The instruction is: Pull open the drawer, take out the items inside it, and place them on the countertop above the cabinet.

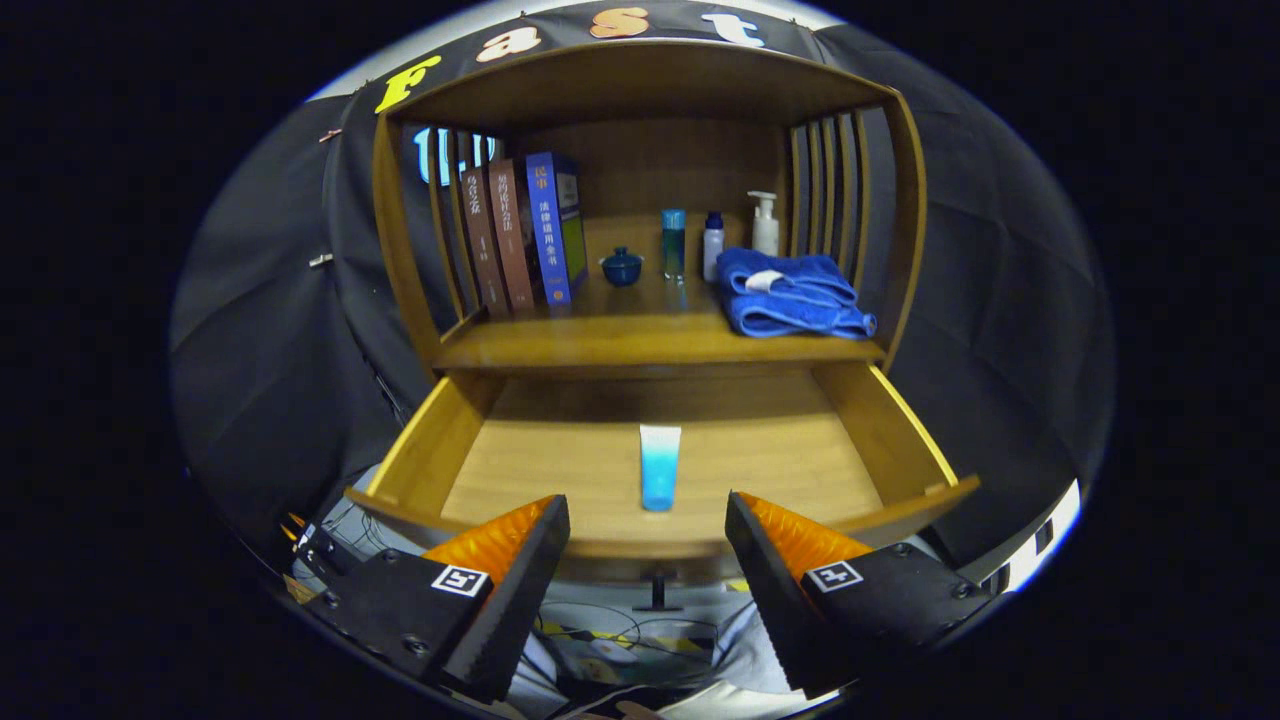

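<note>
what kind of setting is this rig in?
Likely a staged home corner in a recording booth: a small wooden cabinet against black cloth, books, folded blue towels and toiletry bottles on its countertop. Its drawer is open with a blue tube inside; the claw is open.

drawer (480, 450) pulled open, tube (659, 468) alone inside, tool (648, 530) spread wide

Tool-mounted view, close above open drawer (480, 470), facing cabinet (900, 230)
</note>
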